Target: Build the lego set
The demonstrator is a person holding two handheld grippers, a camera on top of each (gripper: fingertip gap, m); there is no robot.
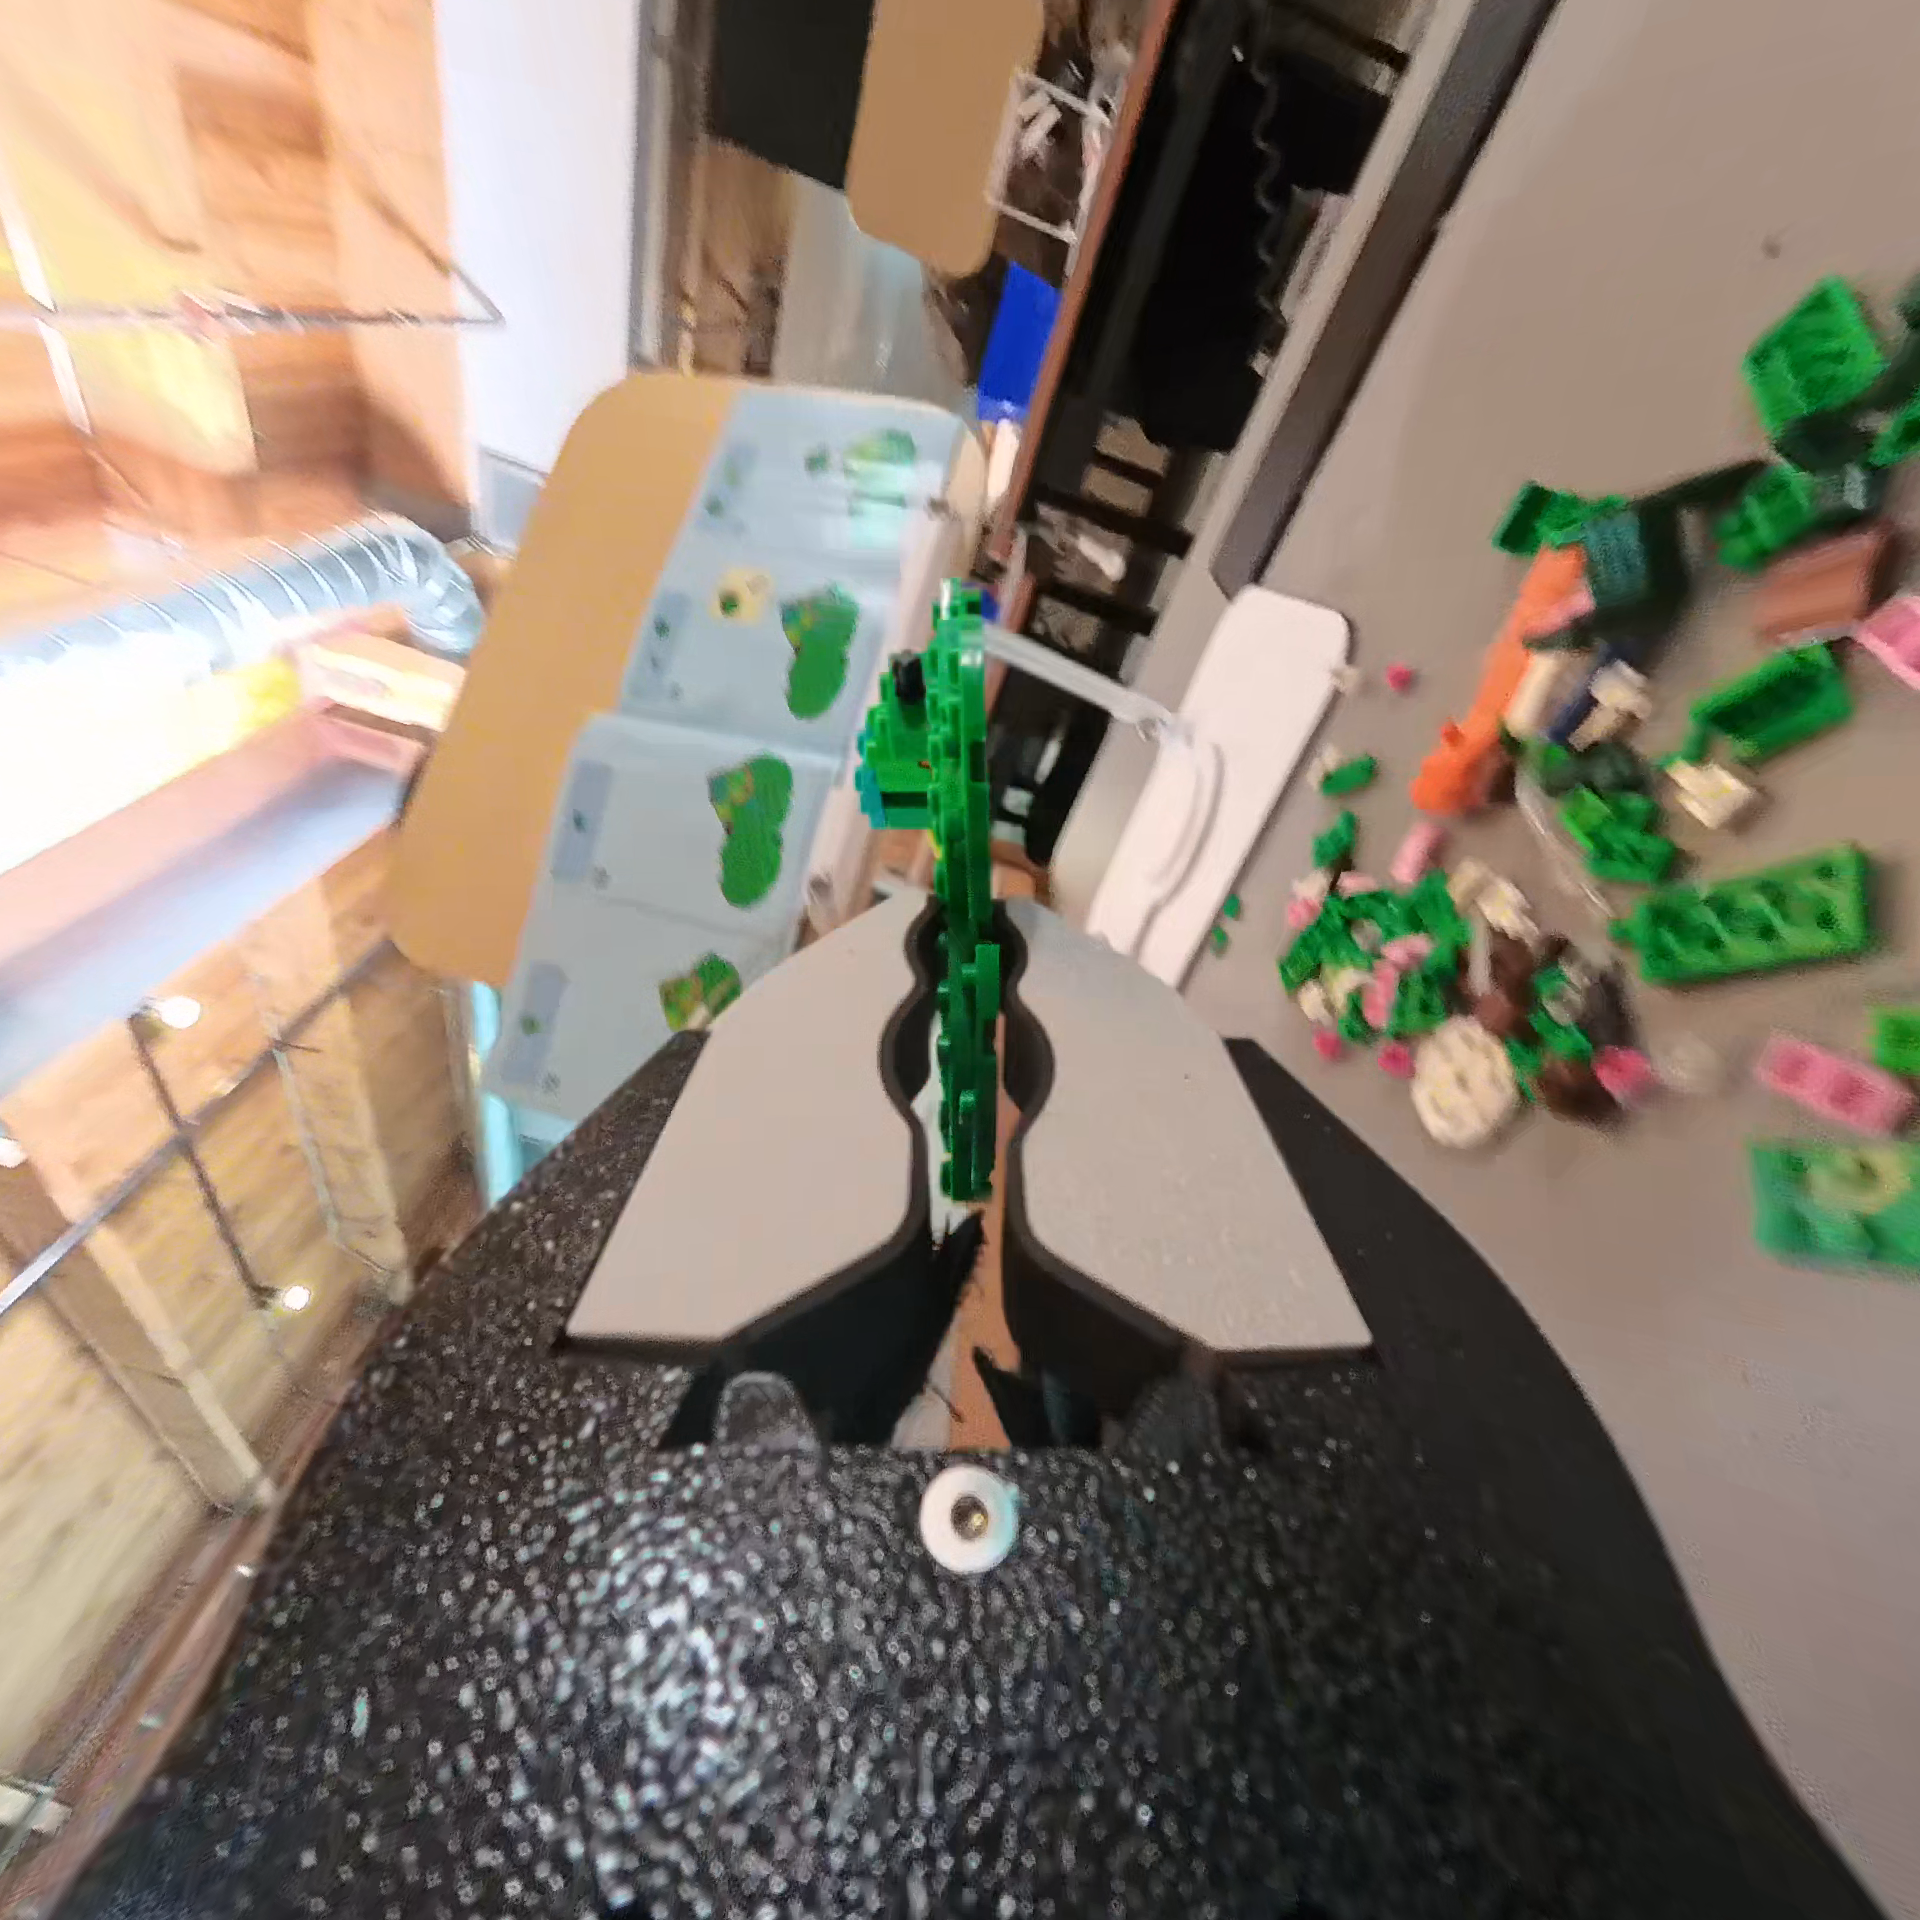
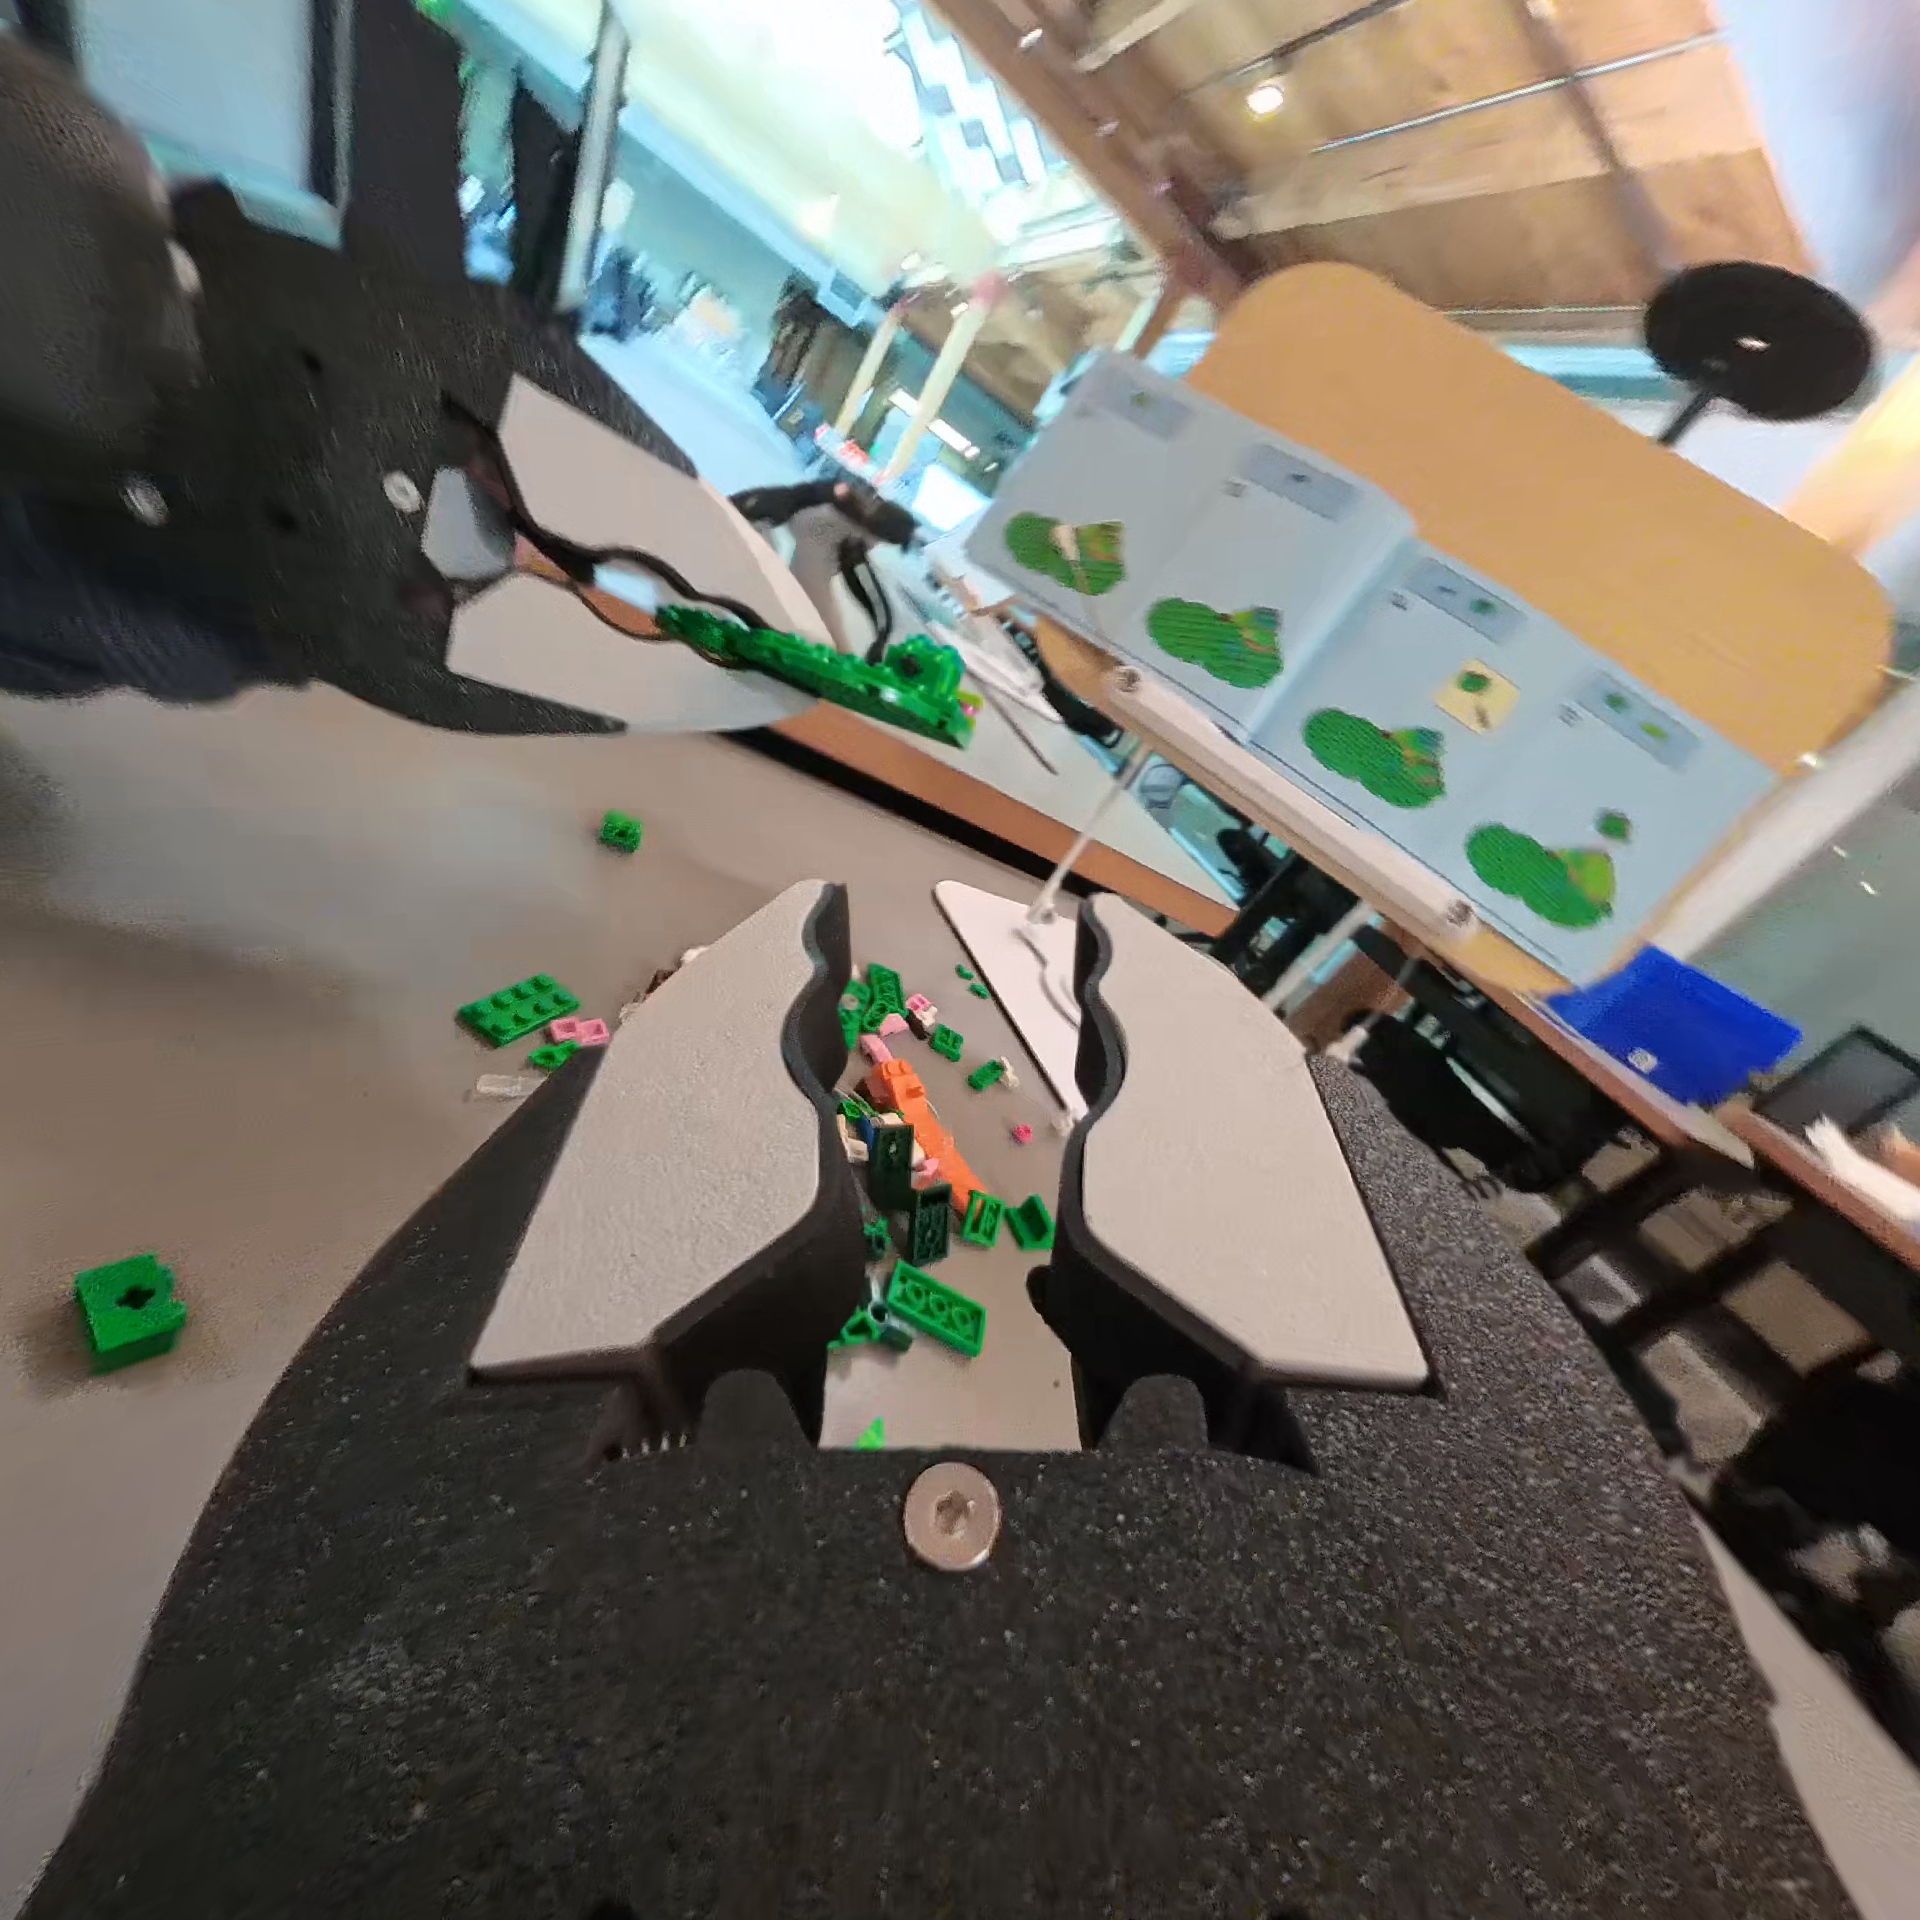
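Observation:
My left gripper (image 1: pixel 964 914) is shut on a flat green lego assembly (image 1: pixel 951 831), held edge-on in the air above the table. The same gripper shows in the right wrist view (image 2: pixel 800 665) at upper left, with the green assembly (image 2: pixel 831 670) sticking out of it. My right gripper (image 2: pixel 961 914) is open and empty, above a pile of loose green, pink, white and orange lego pieces (image 2: pixel 914 1164). The pile also shows in the left wrist view (image 1: pixel 1558 862) at right on the grey table (image 1: pixel 1403 520).
An instruction sheet on a stand (image 2: pixel 1382 665) with a white base (image 2: pixel 1013 987) stands behind the pile; it also shows in the left wrist view (image 1: pixel 717 717). Stray green bricks (image 2: pixel 130 1311) lie at left on the table (image 2: pixel 260 883). A blue bin (image 2: pixel 1673 1023) sits beyond the table edge. The grippers' ends are close to 12 cm from one another.

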